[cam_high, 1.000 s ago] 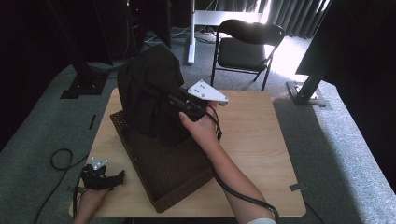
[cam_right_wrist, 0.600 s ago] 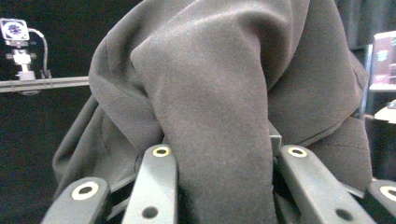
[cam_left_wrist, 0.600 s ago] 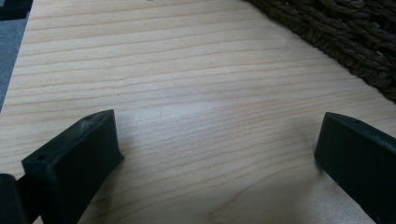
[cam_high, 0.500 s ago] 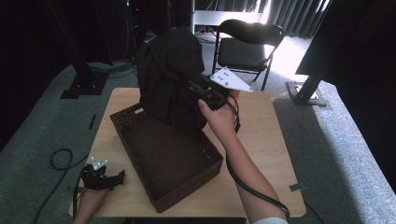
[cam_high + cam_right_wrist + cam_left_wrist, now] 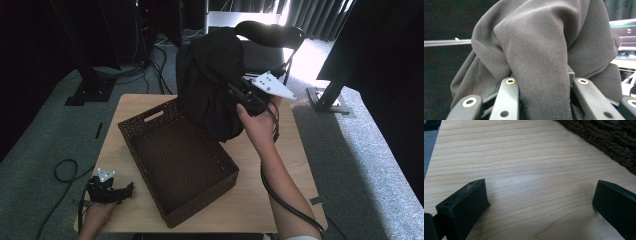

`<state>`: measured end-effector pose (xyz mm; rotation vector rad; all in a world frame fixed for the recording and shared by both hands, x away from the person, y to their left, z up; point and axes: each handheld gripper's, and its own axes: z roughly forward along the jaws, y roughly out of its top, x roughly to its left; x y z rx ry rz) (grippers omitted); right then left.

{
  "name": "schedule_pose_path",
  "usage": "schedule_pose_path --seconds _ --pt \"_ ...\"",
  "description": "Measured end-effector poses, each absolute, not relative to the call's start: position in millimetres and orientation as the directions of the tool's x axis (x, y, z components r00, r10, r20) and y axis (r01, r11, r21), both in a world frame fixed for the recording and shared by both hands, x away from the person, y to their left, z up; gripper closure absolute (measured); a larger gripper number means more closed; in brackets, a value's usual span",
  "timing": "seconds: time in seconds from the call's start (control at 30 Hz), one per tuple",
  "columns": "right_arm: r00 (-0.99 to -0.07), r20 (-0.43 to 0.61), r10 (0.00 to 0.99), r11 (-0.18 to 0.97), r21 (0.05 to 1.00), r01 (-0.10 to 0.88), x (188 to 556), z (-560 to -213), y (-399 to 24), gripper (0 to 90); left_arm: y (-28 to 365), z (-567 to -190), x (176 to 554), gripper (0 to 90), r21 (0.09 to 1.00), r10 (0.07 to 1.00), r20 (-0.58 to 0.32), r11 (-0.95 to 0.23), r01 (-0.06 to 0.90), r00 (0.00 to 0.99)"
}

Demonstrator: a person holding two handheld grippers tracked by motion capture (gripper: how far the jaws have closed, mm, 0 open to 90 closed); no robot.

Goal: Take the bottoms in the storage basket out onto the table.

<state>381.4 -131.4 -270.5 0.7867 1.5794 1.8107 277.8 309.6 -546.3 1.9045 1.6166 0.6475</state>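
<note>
1. Left tongs (image 5: 122,192) rest wide apart on the table (image 5: 280,165), nothing between the jaws; the basket (image 5: 172,165) sits just to their right.
2. Right tongs (image 5: 235,92) are clamped on a fold of the black garment (image 5: 210,85), which hangs lifted above the basket's far end.
3. Risk: the grip takes only one fold, so the heavy cloth could slide out and drop.
4. Risk: the hanging hem could snag the basket rim and drag or tip the basket.
5. Count: two tongs, one basket, one garment, one table.
</note>
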Motion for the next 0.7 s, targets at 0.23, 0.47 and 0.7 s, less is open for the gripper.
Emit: schedule_pose_path --seconds 0.23,0.47,0.7 --pt "-0.594 0.050 0.803 -0.103 0.993 -0.057 383 -282 -158 70.1 310 -546 278 0.1 0.683 0.987 0.010 -0.123 0.720 0.159" --pt "-0.542 0.066 0.838 -0.101 0.994 -0.034 386 -298 -186 70.1 310 -546 278 0.1 0.684 0.987 0.011 -0.124 0.719 0.160" --pt "-0.496 0.096 0.863 -0.111 0.994 -0.001 390 -323 -209 70.0 310 -546 278 0.1 0.685 0.987 0.010 -0.122 0.718 0.158"
